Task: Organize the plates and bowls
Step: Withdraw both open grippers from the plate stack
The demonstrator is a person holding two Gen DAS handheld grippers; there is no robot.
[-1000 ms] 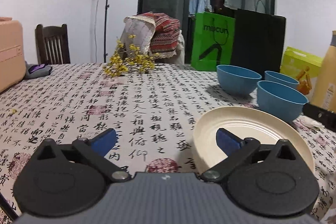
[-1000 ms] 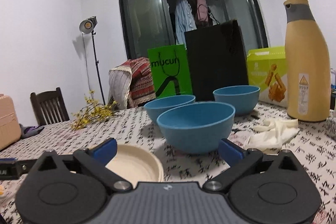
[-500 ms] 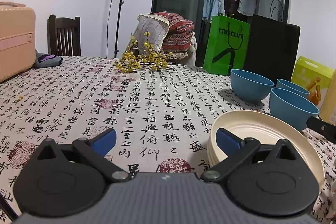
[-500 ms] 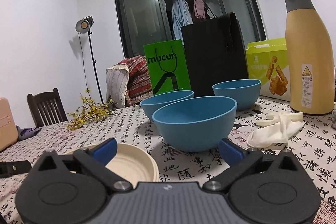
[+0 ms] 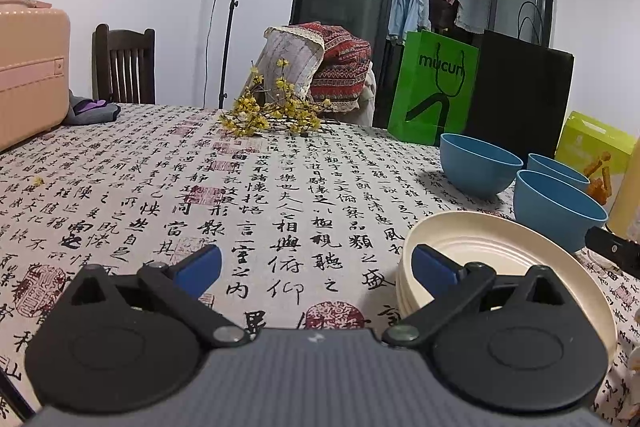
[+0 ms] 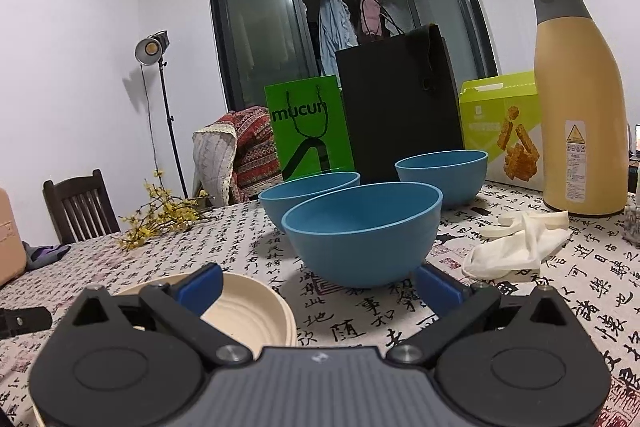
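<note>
A stack of cream plates [image 5: 480, 251] lies on the patterned tablecloth, under the right finger of my open left gripper [image 5: 316, 265]. Three blue bowls stand beyond it: one at the back left [image 5: 476, 169], one behind [image 5: 556, 169] and the nearest [image 5: 556, 209]. In the right wrist view, my open right gripper [image 6: 318, 285] sits low just short of the nearest blue bowl [image 6: 362, 233], which fills the gap ahead of the fingers. The cream plates [image 6: 248, 307] lie under its left finger. Two more blue bowls [image 6: 308, 193] [image 6: 444, 173] stand farther back.
A tall yellow flask [image 6: 576, 99] and a crumpled white cloth [image 6: 516, 247] sit to the right of the bowls. Green [image 6: 308, 131] and black [image 6: 396, 103] bags and a yellow-green box [image 6: 500, 131] line the far edge. Yellow flowers [image 5: 272, 111] and a pink case [image 5: 28, 75] lie to the left.
The right gripper has moved forward and lower, closer to the nearest blue bowl. The left gripper has drawn back and tilted up slightly; the plate stack stays in place.
</note>
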